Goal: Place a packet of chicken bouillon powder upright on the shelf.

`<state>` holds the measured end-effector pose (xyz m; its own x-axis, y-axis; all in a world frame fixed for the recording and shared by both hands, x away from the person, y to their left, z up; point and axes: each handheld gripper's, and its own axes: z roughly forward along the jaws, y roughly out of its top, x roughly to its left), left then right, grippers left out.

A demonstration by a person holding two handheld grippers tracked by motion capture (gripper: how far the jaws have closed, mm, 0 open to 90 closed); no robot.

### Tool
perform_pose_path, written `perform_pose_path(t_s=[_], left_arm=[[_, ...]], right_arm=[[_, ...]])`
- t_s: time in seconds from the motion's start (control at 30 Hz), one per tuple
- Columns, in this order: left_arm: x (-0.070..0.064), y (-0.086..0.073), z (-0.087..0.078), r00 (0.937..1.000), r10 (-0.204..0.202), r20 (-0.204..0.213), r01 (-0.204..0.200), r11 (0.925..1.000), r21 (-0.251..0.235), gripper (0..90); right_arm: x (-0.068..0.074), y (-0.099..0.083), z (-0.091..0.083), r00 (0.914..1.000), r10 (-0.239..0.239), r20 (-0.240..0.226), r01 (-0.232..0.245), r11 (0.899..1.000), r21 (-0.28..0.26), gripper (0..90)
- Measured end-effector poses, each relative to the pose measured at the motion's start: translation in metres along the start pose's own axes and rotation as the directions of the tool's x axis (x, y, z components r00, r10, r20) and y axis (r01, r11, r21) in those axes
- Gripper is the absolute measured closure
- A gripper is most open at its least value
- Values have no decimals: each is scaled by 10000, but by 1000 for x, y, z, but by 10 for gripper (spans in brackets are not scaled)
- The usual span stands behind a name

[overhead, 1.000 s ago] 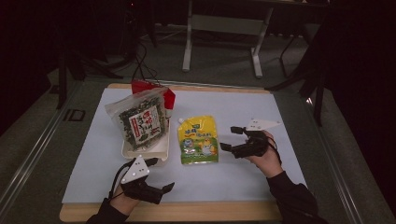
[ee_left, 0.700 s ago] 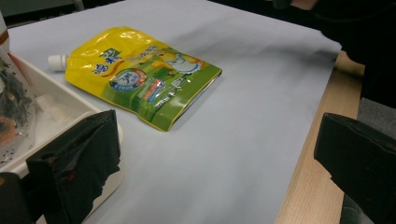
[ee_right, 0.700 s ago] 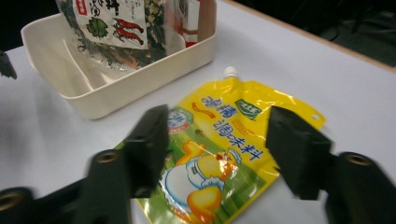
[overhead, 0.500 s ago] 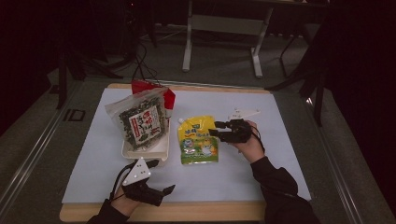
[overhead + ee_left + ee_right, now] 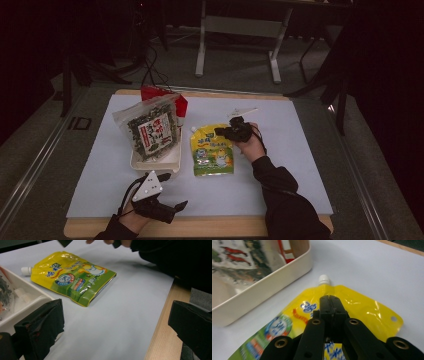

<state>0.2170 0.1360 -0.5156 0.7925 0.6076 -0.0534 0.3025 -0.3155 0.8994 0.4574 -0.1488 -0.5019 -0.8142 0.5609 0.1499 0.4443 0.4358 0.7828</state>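
Note:
A yellow and green spouted pouch [image 5: 212,157] lies flat on the white mat, its white cap [image 5: 323,278] pointing toward the far left. My right gripper [image 5: 221,132] is over the pouch's upper right part. In the right gripper view its jaws are pressed together just above the yellow top of the pouch [image 5: 367,310], with nothing visible between the right gripper [image 5: 332,301] tips. My left gripper [image 5: 172,190] rests near the table's front edge, wide open and empty. Beyond the left gripper [image 5: 115,327], the pouch [image 5: 72,277] lies apart from its jaws.
A cream tray [image 5: 167,162] left of the pouch holds a seaweed bag [image 5: 150,130], with a red packet [image 5: 175,100] behind it. The tray's rim [image 5: 32,302] is close to one left jaw. The wooden table edge [image 5: 160,335] runs under the other jaw.
The right gripper has moved left and away from me, from the bare mat right of the pouch to above its top. The left gripper has stayed put.

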Motion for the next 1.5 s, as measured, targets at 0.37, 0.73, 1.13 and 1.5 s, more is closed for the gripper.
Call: perform_pose_path(t_s=[0.37, 0.73, 1.13, 1.5], left_arm=[[0, -3, 1, 9999, 15, 99, -16, 10000, 82, 15], [0, -3, 0, 9999, 30, 107, -30, 10000, 58, 15], [0, -5, -4, 10000, -5, 41, 5, 10000, 31, 15], [-1, -4, -2, 10000, 34, 48, -34, 10000, 86, 15]], right_arm=[[-10, 15, 41, 9994, 280, 224, -284, 9994, 183, 900], [-11, 31, 79, 9991, 274, 313, -299, 9962, 812, 900], [-14, 33, 109, 9958, 531, 745, -636, 9871, 1468, 900], [-2, 24, 97, 9970, 197, 754, -336, 9817, 1876, 900]])
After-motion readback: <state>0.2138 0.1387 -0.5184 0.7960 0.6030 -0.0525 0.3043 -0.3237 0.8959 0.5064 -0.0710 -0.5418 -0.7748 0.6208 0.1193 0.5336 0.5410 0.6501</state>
